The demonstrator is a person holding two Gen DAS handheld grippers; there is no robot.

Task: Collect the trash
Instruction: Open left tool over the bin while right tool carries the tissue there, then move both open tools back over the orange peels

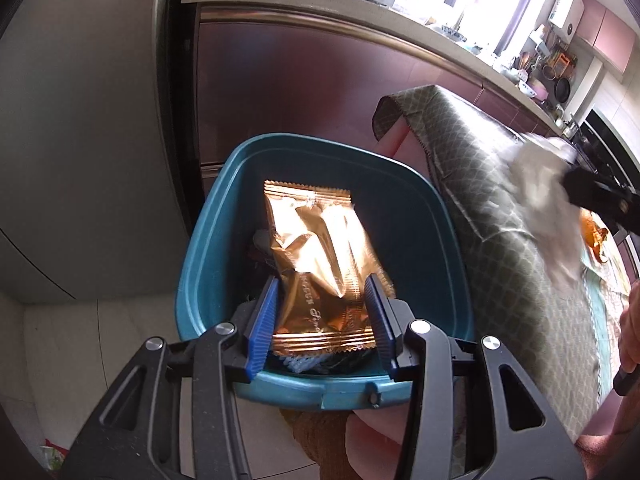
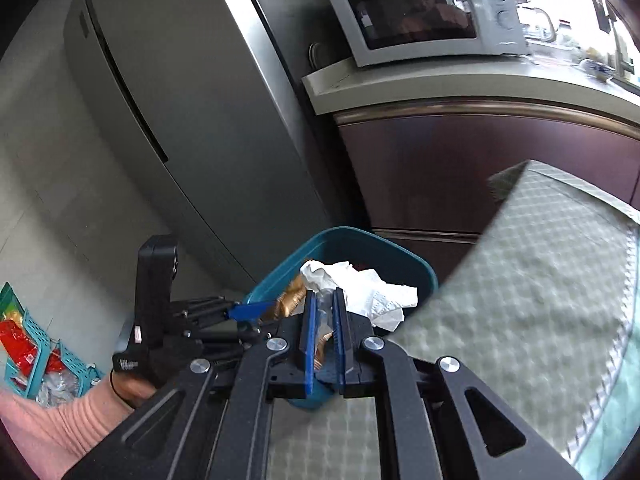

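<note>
Two views differ: only the left one shows the left gripper [image 1: 322, 316] jaws clenched on a shiny gold wrapper [image 1: 320, 256] over the teal bin [image 1: 208, 280], dark scraps beneath. The right one shows the right gripper [image 2: 323, 330] jaws nearly closed, pinching a crumpled white tissue [image 2: 360, 288] that spills beyond them above that bin.

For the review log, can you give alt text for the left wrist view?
The left gripper holds a gold foil wrapper over an open teal bin. At the right, the right gripper carries crumpled white tissue above a patterned tablecloth.
</note>
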